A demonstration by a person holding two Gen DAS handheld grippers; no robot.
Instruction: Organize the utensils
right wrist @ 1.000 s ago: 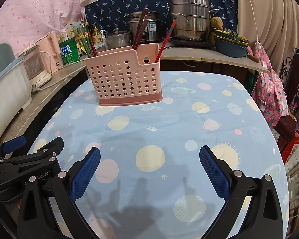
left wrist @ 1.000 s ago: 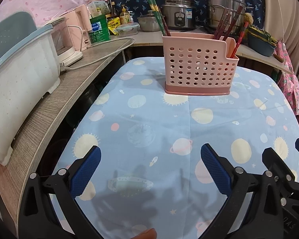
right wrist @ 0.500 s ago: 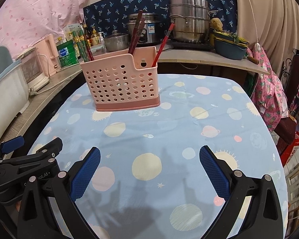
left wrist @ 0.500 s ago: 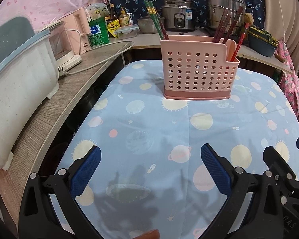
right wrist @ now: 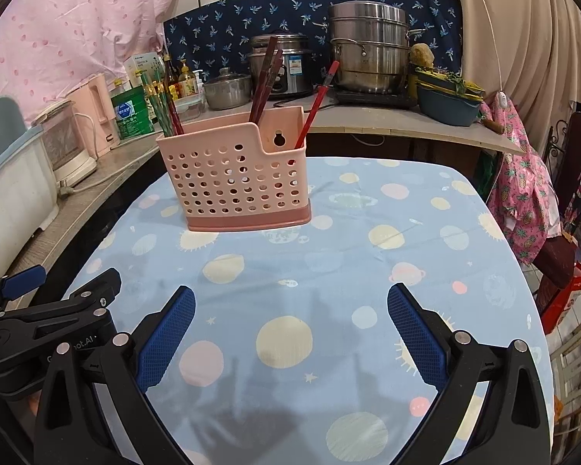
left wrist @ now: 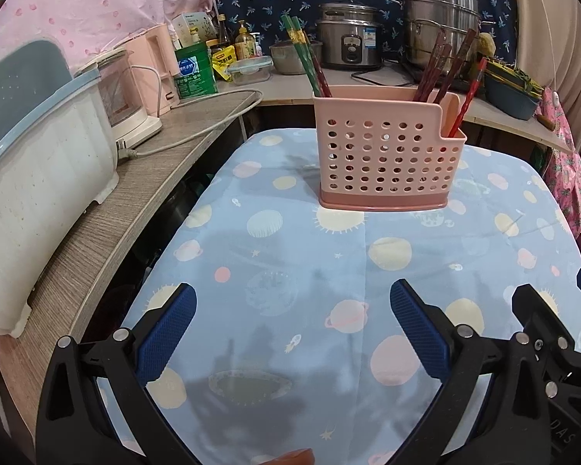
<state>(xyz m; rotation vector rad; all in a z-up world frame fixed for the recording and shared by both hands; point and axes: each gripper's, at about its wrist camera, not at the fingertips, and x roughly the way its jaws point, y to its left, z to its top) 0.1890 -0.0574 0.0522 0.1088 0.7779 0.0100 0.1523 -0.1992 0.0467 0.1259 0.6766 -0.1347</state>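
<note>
Evidently chopsticks point(left wrist: 441, 69) in basket point(left wrist: 387, 155), grippers point(left wrist: 290, 306) point(right wrist: 290, 306) agape.

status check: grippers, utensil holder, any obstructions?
Left gripper open, empty. Right gripper open, empty. Pink utensil holder upright on tablecloth, chopsticks sorted inside. Nothing between grippers and holder.

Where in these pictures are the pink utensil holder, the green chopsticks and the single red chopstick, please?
pink utensil holder point(left wrist: 383, 155): left wrist view, on its perforated front wall.
green chopsticks point(left wrist: 300, 44): left wrist view, on the upper shafts above the holder.
single red chopstick point(right wrist: 317, 104): right wrist view, mid-shaft, above the holder's low end.
</note>
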